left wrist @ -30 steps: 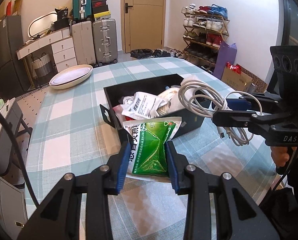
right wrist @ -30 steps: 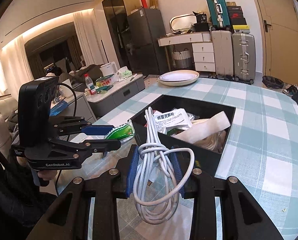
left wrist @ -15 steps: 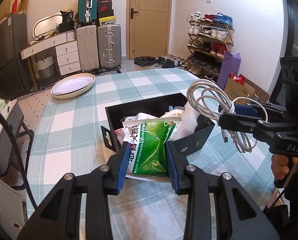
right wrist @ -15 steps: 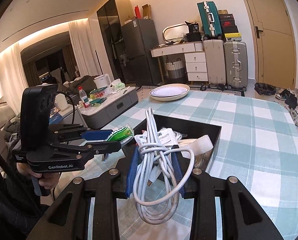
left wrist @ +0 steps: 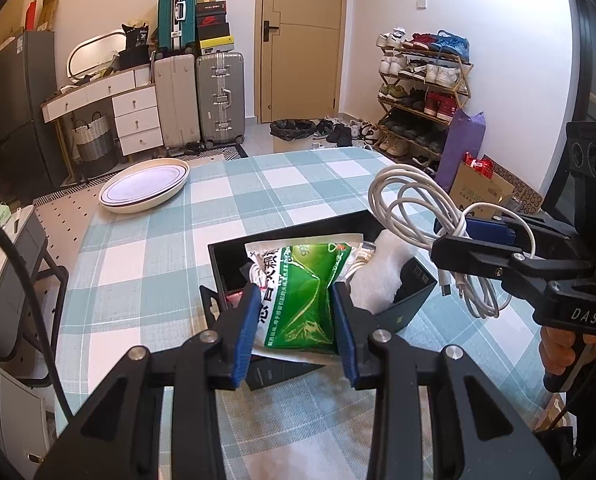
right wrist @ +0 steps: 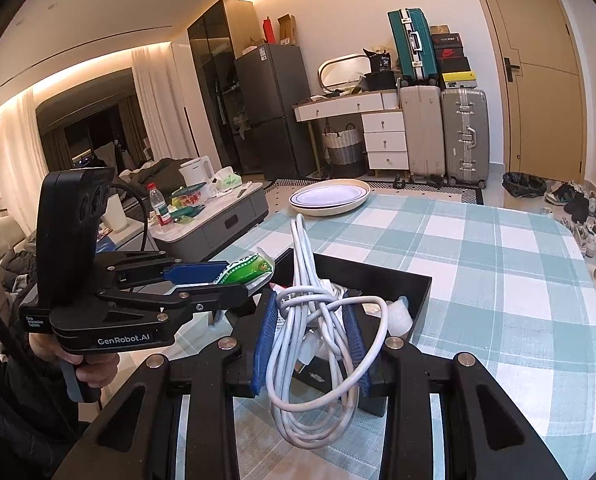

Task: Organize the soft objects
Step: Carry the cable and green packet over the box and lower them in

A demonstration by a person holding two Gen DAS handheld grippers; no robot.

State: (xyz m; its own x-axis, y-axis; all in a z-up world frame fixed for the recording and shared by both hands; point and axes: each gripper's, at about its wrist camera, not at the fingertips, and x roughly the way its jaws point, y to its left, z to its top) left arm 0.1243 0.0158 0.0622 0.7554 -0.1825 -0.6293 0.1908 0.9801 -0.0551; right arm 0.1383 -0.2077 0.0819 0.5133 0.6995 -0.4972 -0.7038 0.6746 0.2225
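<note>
1. Left gripper [left wrist: 294, 322] is clenched on a green packet [left wrist: 303, 292], its blue pads squeezing the packet's sides; the packet hangs above the near-left corner of the black bin [left wrist: 411, 310].
2. Right gripper [right wrist: 311, 344] is clamped on a coiled white cable [right wrist: 317, 328], pinched at the knotted middle, with loops dangling below and a strand sticking up. It hangs over the bin's near edge.
3. The bin sits on the checked tablecloth [left wrist: 158, 248], near the person's edge. Inside are a white foam-like piece [left wrist: 377, 276] and other packets, partly hidden.
4. Handling, packet: probably light and crinkly, and it buckles where pinched. The film looks slick, so a grip across the middle of the body seems safer than one on a sealed edge.
5. Handling, cable: limp and light, and the loops may snag on the bin rim. The knot is the best hold, since a single strand would likely unravel.
6. Only the left wrist view shows the packet's printed face, the shoe rack [left wrist: 421, 92] far right and the cable plugs hanging down.
7. Only the right wrist view shows the hand [right wrist: 94, 368] on the left gripper's handle, the coffee table [right wrist: 214, 216] and sofa area far left, and the cable's knot between the pads.
8. Both views show the oval dish [right wrist: 329, 198] at the far end of the table.
</note>
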